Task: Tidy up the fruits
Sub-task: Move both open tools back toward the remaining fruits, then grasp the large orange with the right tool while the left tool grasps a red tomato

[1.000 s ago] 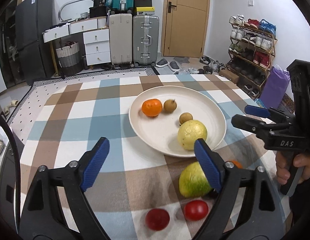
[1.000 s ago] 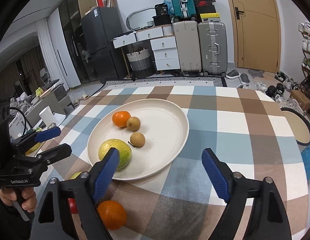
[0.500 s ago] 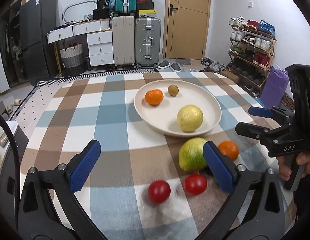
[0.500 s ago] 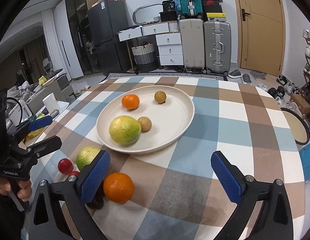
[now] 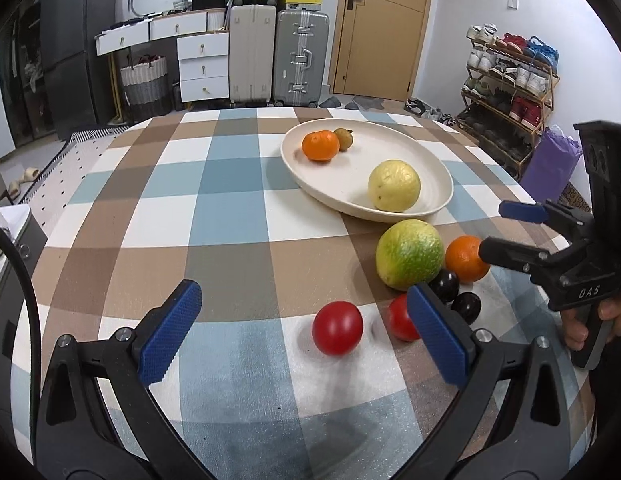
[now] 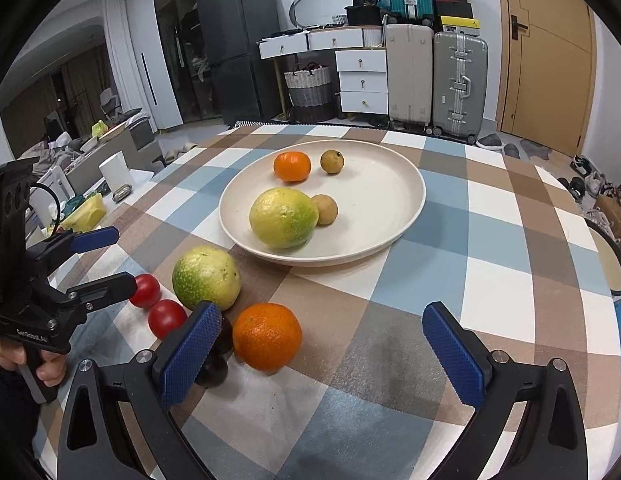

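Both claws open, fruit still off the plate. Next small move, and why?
Probably ease the right claw down around the loose orange: it lies nearest, just left of the open gap, unobstructed on the tablecloth, while the plate has bare room.

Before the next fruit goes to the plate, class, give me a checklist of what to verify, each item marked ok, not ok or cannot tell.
1. Left tongs open, nothing held: ok.
2. Right tongs open, nothing held: ok.
3. Plate has free room: ok.
4. All fruit on plate: not ok; orange, green citrus and two tomatoes lie on the cloth.
5. Dark fruits countable: ok, two.
6. Orange ripe: cannot tell.
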### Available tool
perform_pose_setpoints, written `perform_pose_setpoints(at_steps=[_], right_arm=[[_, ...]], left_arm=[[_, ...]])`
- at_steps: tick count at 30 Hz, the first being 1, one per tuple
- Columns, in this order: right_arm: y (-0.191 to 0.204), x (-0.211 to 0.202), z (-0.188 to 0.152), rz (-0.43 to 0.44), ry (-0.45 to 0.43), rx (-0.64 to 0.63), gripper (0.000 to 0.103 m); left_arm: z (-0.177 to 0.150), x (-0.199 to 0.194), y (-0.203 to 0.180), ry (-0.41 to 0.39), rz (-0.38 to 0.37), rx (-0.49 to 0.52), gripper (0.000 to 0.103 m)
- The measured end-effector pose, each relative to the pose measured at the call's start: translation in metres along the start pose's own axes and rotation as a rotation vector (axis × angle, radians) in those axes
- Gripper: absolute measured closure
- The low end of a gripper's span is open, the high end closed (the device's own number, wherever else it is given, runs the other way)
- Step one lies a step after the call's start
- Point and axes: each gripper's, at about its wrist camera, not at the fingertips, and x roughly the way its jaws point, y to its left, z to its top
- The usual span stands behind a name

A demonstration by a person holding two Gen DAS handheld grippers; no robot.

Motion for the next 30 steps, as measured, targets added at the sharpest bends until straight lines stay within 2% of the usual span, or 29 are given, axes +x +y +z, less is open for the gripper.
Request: perform_pose_setpoints(at_steps=[6, 14, 30], right_arm=[[0.002, 0.007, -0.002, -0.002, 0.034, -0.012, 0.000], [-0.004, 0.011, -0.003, 0.029, 0.058, 0.020, 0.000], [-0.002, 0.016, -0.006, 0.018, 0.098, 0.009, 0.000]], left_arm=[[-0.006, 0.005, 0.003, 0.060, -0.001, -0.016, 0.001], [-0.009, 0.009, -0.002, 0.088, 0.032, 0.006, 0.001], [-0.009, 0.025, 0.004, 0.156, 0.060, -0.023, 0.001]])
